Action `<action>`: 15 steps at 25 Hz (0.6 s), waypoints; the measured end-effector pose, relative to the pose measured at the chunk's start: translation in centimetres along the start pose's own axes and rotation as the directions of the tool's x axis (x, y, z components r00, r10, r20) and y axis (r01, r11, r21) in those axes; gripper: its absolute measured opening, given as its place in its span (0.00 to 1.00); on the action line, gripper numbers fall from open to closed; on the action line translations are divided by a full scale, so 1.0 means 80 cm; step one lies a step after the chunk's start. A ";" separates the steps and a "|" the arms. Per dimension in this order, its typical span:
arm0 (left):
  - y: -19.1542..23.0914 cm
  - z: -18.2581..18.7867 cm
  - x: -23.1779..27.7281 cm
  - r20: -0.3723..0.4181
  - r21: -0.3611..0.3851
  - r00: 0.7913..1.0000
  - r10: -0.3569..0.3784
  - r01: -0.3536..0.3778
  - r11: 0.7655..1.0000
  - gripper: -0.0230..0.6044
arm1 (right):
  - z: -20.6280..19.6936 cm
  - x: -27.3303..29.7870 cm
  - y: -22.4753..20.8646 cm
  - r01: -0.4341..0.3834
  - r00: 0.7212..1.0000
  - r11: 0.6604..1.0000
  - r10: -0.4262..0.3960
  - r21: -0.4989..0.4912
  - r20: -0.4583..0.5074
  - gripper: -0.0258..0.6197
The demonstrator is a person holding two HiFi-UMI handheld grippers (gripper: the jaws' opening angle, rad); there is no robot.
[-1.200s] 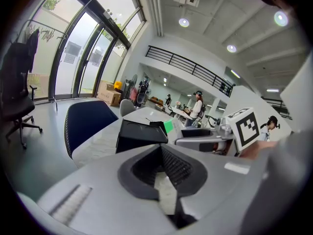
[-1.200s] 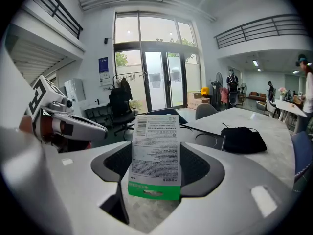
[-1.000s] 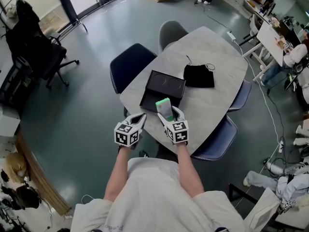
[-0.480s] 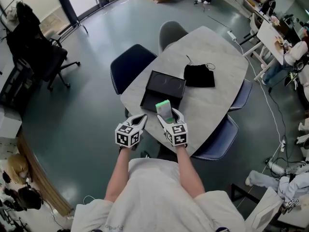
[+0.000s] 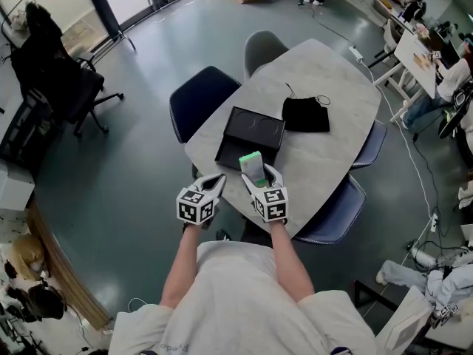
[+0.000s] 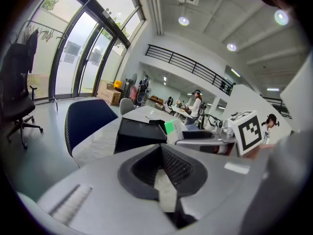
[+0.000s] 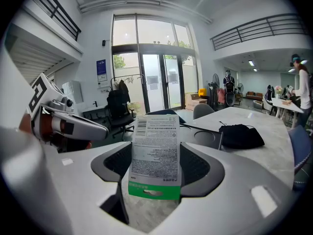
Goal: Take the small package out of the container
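Note:
The small package (image 7: 155, 155), a white printed card-like pack with a green edge, stands upright between the jaws of my right gripper (image 7: 155, 173), which is shut on it. In the head view the small package (image 5: 252, 167) sits just in front of the black container (image 5: 250, 137) on the table, held by my right gripper (image 5: 259, 174). My left gripper (image 5: 214, 183) hovers beside the table's near-left edge with its jaws closed on nothing. From the left gripper view, the left gripper (image 6: 164, 173), the container (image 6: 139, 133) and the package's green edge (image 6: 170, 127) all show.
A black drawstring pouch (image 5: 304, 115) lies on the marble table (image 5: 336, 87) behind the container. Dark blue chairs (image 5: 201, 100) and a grey chair (image 5: 262, 48) ring the table. A black office chair (image 5: 52, 72) stands far left; people sit at desks on the right.

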State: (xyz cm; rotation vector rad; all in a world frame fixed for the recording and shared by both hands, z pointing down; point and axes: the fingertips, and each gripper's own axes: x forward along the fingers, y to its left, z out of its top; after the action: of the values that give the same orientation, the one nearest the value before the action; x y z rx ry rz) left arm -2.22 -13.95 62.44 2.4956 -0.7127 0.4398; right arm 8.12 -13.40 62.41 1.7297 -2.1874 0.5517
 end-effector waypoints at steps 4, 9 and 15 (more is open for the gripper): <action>-0.003 -0.002 0.001 -0.003 0.001 1.000 -0.001 0.001 1.000 0.12 | 0.001 -0.002 -0.001 0.004 1.000 1.000 -0.004 -0.003 0.005 0.52; -0.001 -0.004 0.002 -0.004 -0.003 1.000 0.001 -0.001 1.000 0.12 | -0.001 -0.002 -0.002 0.004 1.000 1.000 -0.004 -0.007 0.001 0.52; 0.000 -0.005 0.002 -0.008 -0.001 1.000 0.002 -0.002 1.000 0.12 | 0.001 -0.001 -0.003 0.006 1.000 1.000 -0.006 0.003 0.006 0.52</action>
State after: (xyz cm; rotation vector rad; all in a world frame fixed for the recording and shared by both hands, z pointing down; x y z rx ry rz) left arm -2.13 -13.83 62.83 2.4912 -0.7119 0.4504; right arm 8.37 -13.39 62.34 1.7418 -2.1856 0.5496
